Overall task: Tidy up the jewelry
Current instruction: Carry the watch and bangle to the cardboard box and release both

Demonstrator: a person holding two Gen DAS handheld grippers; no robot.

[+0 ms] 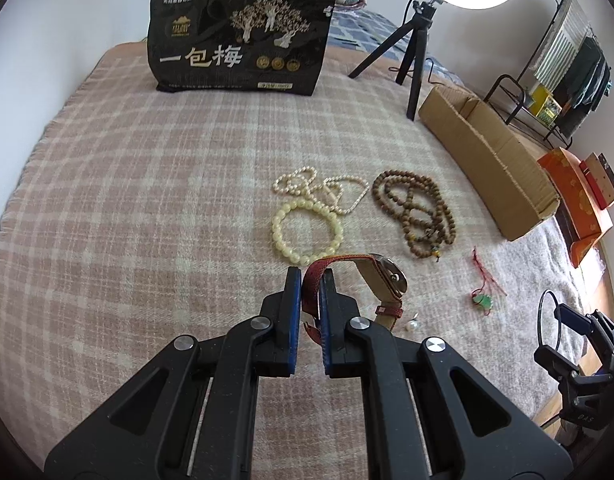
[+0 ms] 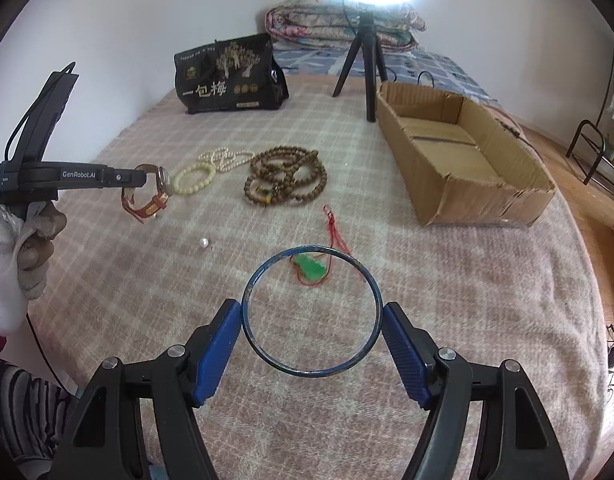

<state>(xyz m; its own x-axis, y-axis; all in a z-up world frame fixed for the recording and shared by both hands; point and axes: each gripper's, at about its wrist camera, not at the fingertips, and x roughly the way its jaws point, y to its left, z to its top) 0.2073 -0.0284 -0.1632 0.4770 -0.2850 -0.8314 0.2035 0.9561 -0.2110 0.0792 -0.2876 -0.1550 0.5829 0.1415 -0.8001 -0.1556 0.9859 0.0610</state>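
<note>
Plaid bed [image 1: 147, 200] — beads [image 1: 413, 208] (box [image 1: 487, 160])

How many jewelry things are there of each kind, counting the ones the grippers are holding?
Bead strings and bracelets: 3 (white pearl necklace, cream bead bracelet, brown wooden bead string)
Watches: 1 (red-strapped watch, in left gripper)
Bangles: 1 (thin blue metal bangle, in right gripper)
Pendants: 1 (green pendant on red cord)
Loose pearls: 1 (white pearl)
Total: 7

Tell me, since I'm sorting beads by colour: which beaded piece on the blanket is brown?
The long brown wooden bead strand, coiled in loops nearest the cardboard box. The round cream bead bracelet and the thin white pearl necklace are pale.
</note>
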